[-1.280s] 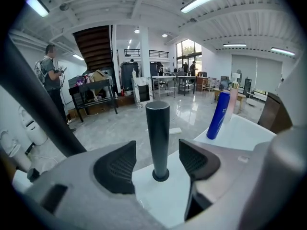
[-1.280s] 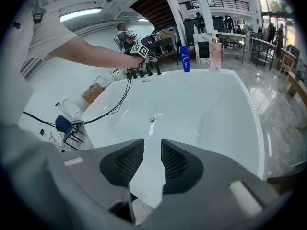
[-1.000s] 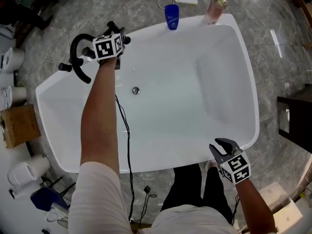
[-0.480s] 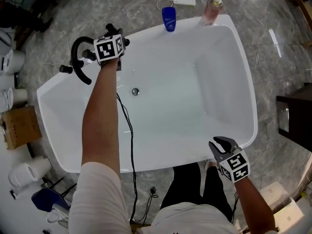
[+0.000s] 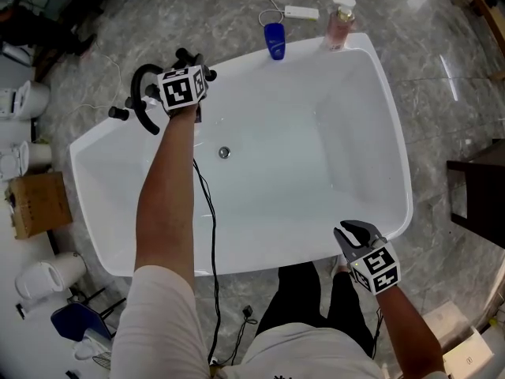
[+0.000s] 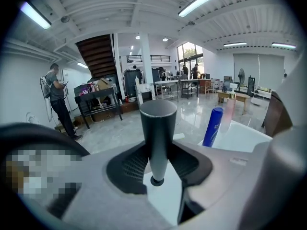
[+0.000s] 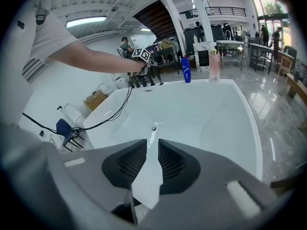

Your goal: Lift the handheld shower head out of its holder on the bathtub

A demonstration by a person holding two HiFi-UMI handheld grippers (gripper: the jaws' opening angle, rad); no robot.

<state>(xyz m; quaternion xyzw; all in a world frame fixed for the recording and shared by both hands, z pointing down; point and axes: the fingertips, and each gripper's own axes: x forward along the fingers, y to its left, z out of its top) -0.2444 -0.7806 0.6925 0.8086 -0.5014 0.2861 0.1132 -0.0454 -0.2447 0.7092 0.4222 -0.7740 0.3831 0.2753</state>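
**Item:** handheld shower head (image 6: 157, 133), dark cylindrical handle. Located at the ten o'clock corner of the bathtub (image 5: 398, 164), beside the black curved faucet (image 5: 140, 93).

**Left gripper** (image 6: 156, 163): jaws have just been closing and now clamp the handle between both pads. Handle's long axis runs twelve to six through the jaws, so the lift likely follows that line towards twelve.

**Right gripper** (image 7: 148, 164): at the tub's five o'clock rim, well apart. Jaws have just been closing, a narrow gap left, nothing between. Left is clearly the nearer hand.

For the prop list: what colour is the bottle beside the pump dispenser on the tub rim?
The bottle is blue, clearest in the left gripper view.
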